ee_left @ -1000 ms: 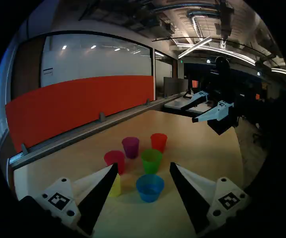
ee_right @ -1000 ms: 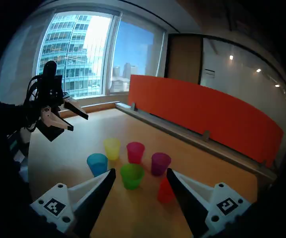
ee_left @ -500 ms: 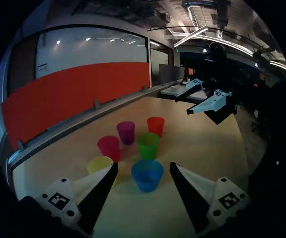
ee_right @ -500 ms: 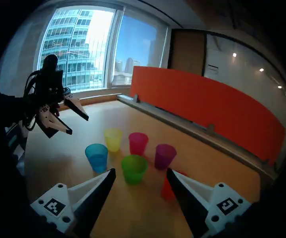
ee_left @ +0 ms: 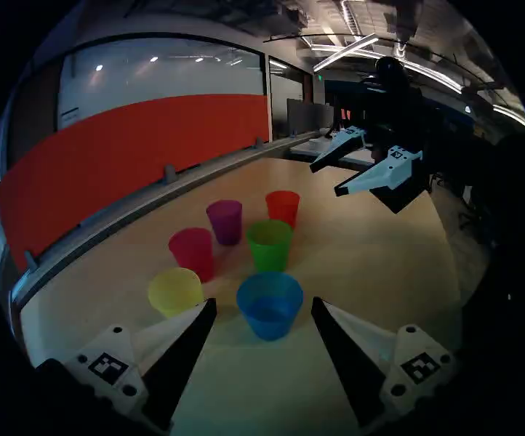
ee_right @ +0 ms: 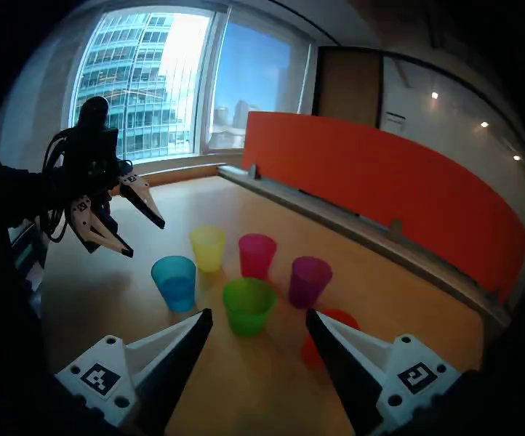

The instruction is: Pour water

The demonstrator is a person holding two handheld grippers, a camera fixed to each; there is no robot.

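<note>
Several coloured plastic cups stand in a cluster on the wooden table. In the left gripper view the blue cup is nearest, just beyond my left gripper, which is open. Behind it stand the yellow cup, pink cup, green cup, purple cup and red cup. My right gripper hovers open above the far side. In the right gripper view my right gripper is open over the green cup; the red cup is partly hidden by a finger. The left gripper hangs by the blue cup.
An orange partition with a metal rail runs along one table edge. Large windows lie behind the left gripper. A dark sleeve holds that gripper. Bare table lies on the near side of the cups.
The left gripper has come closer to the cups, so the blue cup now sits just ahead of its fingertips and the yellow cup is uncovered. The right gripper has drifted slightly nearer too.
</note>
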